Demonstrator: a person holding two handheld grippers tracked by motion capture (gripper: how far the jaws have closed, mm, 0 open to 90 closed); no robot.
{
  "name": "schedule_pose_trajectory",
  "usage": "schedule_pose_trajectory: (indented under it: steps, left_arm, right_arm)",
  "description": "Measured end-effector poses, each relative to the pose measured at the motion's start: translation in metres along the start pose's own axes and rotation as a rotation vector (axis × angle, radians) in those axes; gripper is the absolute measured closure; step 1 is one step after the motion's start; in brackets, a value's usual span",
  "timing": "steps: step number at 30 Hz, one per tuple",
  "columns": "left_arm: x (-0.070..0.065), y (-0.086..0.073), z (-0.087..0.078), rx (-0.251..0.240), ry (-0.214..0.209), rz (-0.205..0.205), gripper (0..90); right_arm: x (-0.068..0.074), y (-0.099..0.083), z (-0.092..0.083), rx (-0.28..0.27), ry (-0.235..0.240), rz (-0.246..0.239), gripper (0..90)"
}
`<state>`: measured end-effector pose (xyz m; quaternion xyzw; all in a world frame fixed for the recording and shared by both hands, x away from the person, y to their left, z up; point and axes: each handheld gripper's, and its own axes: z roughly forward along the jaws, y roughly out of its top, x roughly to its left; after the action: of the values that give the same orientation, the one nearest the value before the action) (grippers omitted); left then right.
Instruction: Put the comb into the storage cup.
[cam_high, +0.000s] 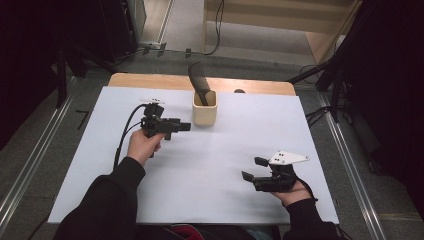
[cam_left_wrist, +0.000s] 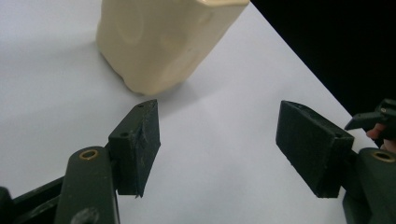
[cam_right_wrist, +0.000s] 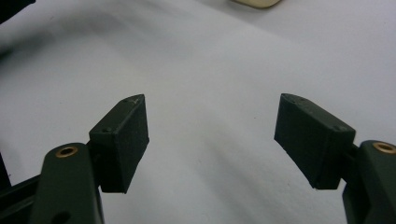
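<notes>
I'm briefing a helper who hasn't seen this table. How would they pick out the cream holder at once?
Look at the white table top, toward its far edge. The cream holder stands upright there, squarish and open-topped, just beyond the left gripper. A black utensil sticks out of it.

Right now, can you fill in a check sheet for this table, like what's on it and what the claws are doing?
Surface: white table top, bare apart from the cup.
Job's things: cream cup standing upright, black spatula standing in it.
Clutter: nothing seen.
Grippers: left claw open, beside the cup, not touching; right claw open, holding nothing.
Cables: black cable trailing from the left claw.
Surroundings: grey floor, metal rails on both sides, dark stands.
</notes>
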<state>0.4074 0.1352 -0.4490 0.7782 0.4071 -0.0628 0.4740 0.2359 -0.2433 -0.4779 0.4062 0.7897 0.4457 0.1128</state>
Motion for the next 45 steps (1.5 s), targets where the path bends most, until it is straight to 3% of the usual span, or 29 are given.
schedule_pose_trajectory:
  steps: [4, 17, 45]
  left_arm:
    - [-0.003, -0.005, -0.006, -0.011, -0.003, -0.001, 31.2]
    - [-0.012, -0.016, -0.016, 0.024, -0.013, 0.024, 31.2]
    - [-0.020, -0.047, -0.042, 0.062, -0.022, 0.032, 31.1]
  right_arm:
    - [0.000, 0.000, 0.000, 0.000, 0.000, 0.001, 24.2]
    - [0.000, 0.000, 0.001, 0.002, 0.001, 0.000, 24.2]
    - [0.000, 0.000, 0.001, 0.005, 0.004, 0.000, 24.2]
